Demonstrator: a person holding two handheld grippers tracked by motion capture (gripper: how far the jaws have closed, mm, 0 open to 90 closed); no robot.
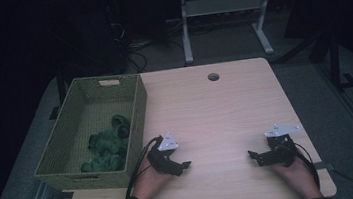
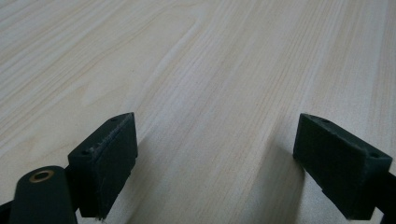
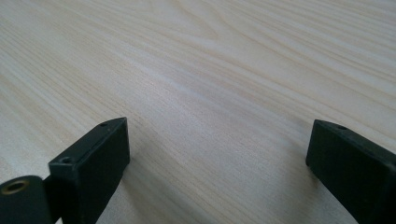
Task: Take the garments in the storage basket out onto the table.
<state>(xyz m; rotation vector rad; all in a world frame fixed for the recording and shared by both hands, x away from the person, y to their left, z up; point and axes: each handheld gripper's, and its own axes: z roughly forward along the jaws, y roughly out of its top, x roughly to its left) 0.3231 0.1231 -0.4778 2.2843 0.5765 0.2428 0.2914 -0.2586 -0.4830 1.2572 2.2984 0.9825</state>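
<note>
On the light wooden table (image 1: 216, 115), my left gripper (image 1: 184, 166) rests low near the front, just right of a woven green basket (image 1: 137, 106). Its jaws stand wide apart with bare wood between them; in the left gripper view the gripper (image 2: 215, 163) holds nothing. My right gripper (image 1: 252, 156) lies near the front right and points left toward the other one. It is open too, and the right gripper view shows the gripper (image 3: 217, 172) with plain tabletop between its jaws. A crumpled green cloth (image 1: 109, 147) lies inside the basket.
A round cable hole (image 1: 213, 76) sits near the table's far edge. Beyond the table stand a white desk frame (image 1: 225, 18) and dark cables on the floor. The person's hands (image 1: 149, 183) come in from the bottom edge.
</note>
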